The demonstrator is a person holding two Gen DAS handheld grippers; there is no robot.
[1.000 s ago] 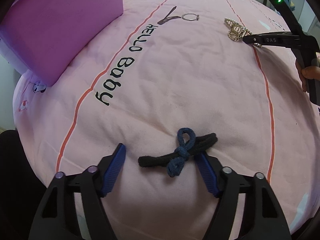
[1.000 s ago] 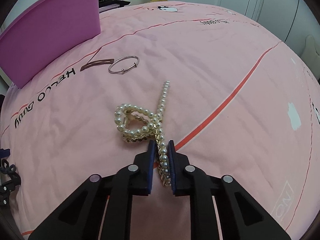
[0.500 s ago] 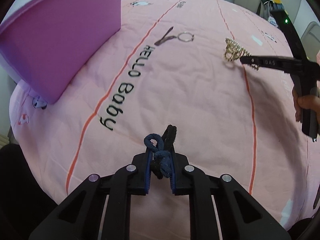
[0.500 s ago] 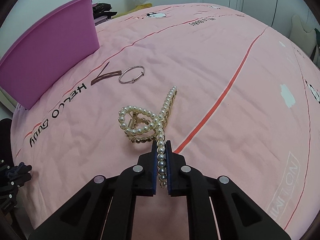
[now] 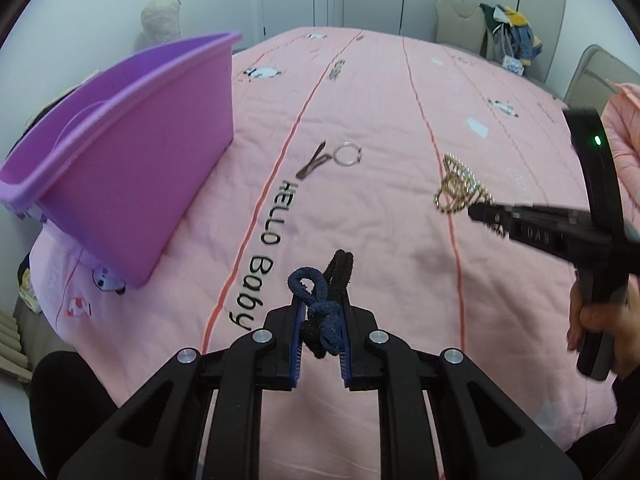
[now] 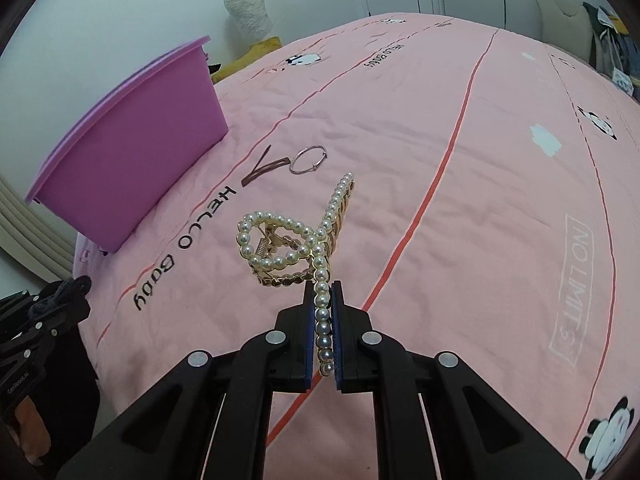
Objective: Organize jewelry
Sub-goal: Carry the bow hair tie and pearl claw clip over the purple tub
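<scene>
Both lifted off the bedspread [image 5: 400, 92]: left gripper [image 5: 320, 332] pinching hair ties [image 5: 324, 292], right gripper [image 6: 323, 334] pinching pearl claw clip [image 6: 292, 240].

The bin [image 5: 132, 184] is purple-pink. The bedspread [image 6: 460, 208] is pink with red stripes, black lettering and panda prints. The hair ties [image 5: 324, 296] are navy and black. The claw clip [image 6: 296, 244] is gold with white pearls.
</scene>
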